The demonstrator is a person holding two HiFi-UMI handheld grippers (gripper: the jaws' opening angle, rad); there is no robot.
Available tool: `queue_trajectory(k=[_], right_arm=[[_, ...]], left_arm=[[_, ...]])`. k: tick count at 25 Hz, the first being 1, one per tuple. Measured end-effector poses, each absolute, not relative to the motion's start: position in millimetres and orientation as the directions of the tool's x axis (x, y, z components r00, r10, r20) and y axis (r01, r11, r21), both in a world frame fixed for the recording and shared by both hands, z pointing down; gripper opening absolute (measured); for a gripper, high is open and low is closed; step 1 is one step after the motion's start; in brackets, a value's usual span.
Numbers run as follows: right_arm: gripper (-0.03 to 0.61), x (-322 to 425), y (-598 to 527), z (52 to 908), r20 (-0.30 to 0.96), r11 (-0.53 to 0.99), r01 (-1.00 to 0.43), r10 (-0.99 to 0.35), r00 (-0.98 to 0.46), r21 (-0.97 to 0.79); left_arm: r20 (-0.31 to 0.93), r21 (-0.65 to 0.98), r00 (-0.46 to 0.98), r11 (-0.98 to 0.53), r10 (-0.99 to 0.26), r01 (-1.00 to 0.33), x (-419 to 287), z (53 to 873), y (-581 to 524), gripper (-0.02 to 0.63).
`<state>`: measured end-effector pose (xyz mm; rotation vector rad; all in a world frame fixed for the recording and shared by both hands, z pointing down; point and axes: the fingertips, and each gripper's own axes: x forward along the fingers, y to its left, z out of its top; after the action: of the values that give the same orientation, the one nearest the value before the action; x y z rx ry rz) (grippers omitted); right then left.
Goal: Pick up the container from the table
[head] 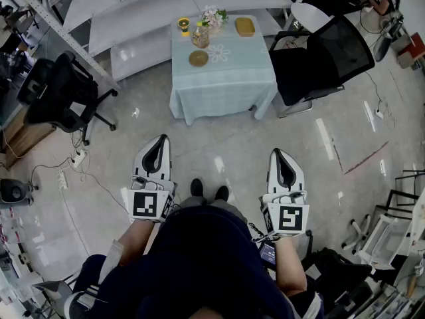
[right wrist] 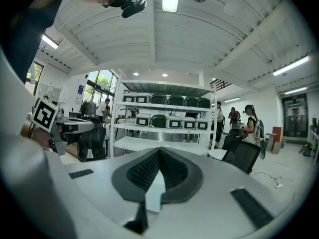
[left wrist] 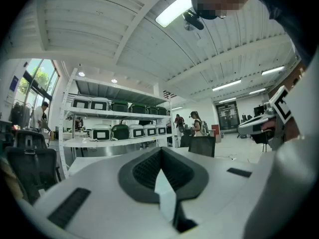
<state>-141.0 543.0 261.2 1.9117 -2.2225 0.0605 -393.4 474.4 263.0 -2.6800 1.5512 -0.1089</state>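
A small table with a pale blue cloth (head: 222,78) stands well ahead of me in the head view. On it are a glass jar-like container (head: 200,36), a bunch of flowers (head: 214,16), a small yellow cup (head: 183,24), a yellow dish (head: 244,26) and a round brown disc (head: 198,58). My left gripper (head: 160,139) and right gripper (head: 278,152) are held low over the floor near my feet, far short of the table. Both are shut and empty. In the left gripper view (left wrist: 160,151) and the right gripper view (right wrist: 158,151) the jaws meet at the tip, pointing across the room.
A black office chair (head: 325,62) stands right of the table and another (head: 56,88) at the left. White benches (head: 166,5) run behind the table. Cables and a power strip (head: 73,158) lie on the floor at left. Shelving with boxes (right wrist: 169,121) and people show in the distance.
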Motion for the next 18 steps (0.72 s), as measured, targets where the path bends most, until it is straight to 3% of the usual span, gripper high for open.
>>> queue_trajectory(k=[18], right_arm=[[-0.005, -140.4, 542.4, 258.6, 0.187, 0.159, -0.979, -0.973, -0.134, 0.127]], left_arm=[[0.034, -0.076, 0.499, -0.500, -0.866, -0.863, -387.7, 263.9, 473.9, 0.005]])
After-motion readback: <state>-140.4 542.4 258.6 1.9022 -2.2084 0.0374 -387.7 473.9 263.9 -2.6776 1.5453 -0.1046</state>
